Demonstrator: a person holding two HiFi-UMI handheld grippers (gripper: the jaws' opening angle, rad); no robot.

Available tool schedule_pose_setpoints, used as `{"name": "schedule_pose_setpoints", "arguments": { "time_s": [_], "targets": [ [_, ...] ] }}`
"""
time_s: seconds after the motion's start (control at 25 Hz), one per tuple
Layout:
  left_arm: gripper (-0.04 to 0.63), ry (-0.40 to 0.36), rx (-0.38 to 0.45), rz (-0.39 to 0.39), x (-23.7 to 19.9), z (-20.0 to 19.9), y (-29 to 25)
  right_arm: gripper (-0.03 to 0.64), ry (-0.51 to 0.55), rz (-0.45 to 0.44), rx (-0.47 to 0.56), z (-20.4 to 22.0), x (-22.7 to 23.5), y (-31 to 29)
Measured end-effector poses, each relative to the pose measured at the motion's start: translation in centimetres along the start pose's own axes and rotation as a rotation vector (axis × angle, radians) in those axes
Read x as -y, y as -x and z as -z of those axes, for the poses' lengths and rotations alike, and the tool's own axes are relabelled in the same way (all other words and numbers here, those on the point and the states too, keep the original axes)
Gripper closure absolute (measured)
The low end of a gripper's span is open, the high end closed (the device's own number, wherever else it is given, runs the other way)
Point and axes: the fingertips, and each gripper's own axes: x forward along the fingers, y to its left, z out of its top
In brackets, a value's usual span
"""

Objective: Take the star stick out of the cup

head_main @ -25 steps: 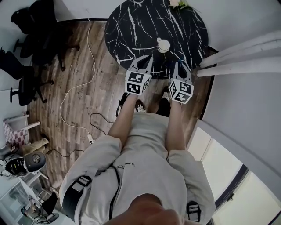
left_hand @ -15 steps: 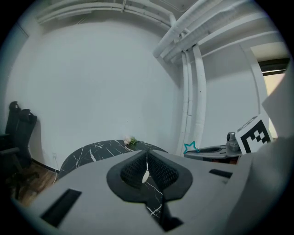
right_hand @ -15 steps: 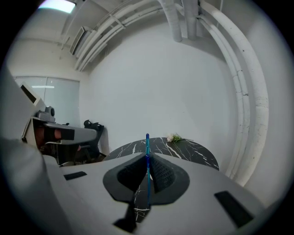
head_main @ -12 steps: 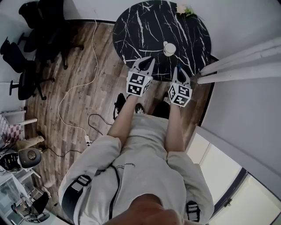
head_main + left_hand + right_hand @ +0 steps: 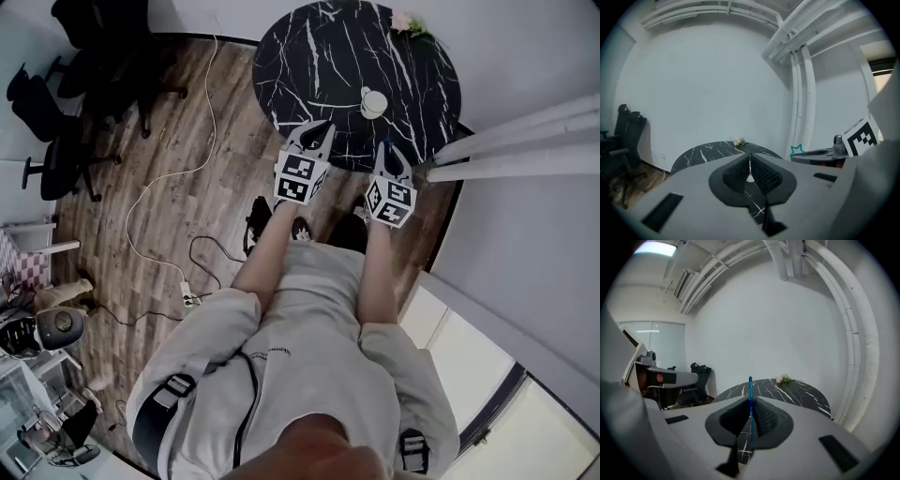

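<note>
A white cup (image 5: 374, 102) stands on the round black marble table (image 5: 309, 56), right of its middle. My right gripper (image 5: 388, 152) hovers over the table's near edge, just short of the cup, shut on the thin blue star stick (image 5: 750, 401), which runs upright between its jaws. The stick's teal star (image 5: 797, 150) shows above that gripper in the left gripper view. My left gripper (image 5: 317, 129) is beside it to the left, over the same edge, its jaws together with nothing held. The stick is too thin to make out in the head view.
A small bunch of flowers (image 5: 410, 21) lies at the table's far edge. White pipes (image 5: 525, 141) run along the wall at the right. Black office chairs (image 5: 56, 94) and a white cable (image 5: 178, 178) are on the wooden floor to the left.
The head view has drifted, so table and cup sit further right in the picture. Both grippers keep their places at the table's near edge, jaws unchanged.
</note>
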Motion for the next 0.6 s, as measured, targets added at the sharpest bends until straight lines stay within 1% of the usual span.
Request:
{"name": "schedule_pose_setpoints", "arguments": {
  "time_s": [0.12,0.32,0.6],
  "targets": [
    [0.571,-0.005,-0.001,0.001,0.16,-0.01,0.04,0.574,0.014,-0.011,-0.004,-0.13,0.07,-0.08],
    [0.571,0.014,-0.006,-0.011,-0.13,0.29,0.15,0.574,0.032,-0.018,-0.012,-0.31,0.21,-0.1],
    [0.571,0.02,-0.004,-0.008,0.08,0.33,0.07,0.574,0.045,-0.019,-0.019,-0.17,0.09,-0.14]
  ]
}}
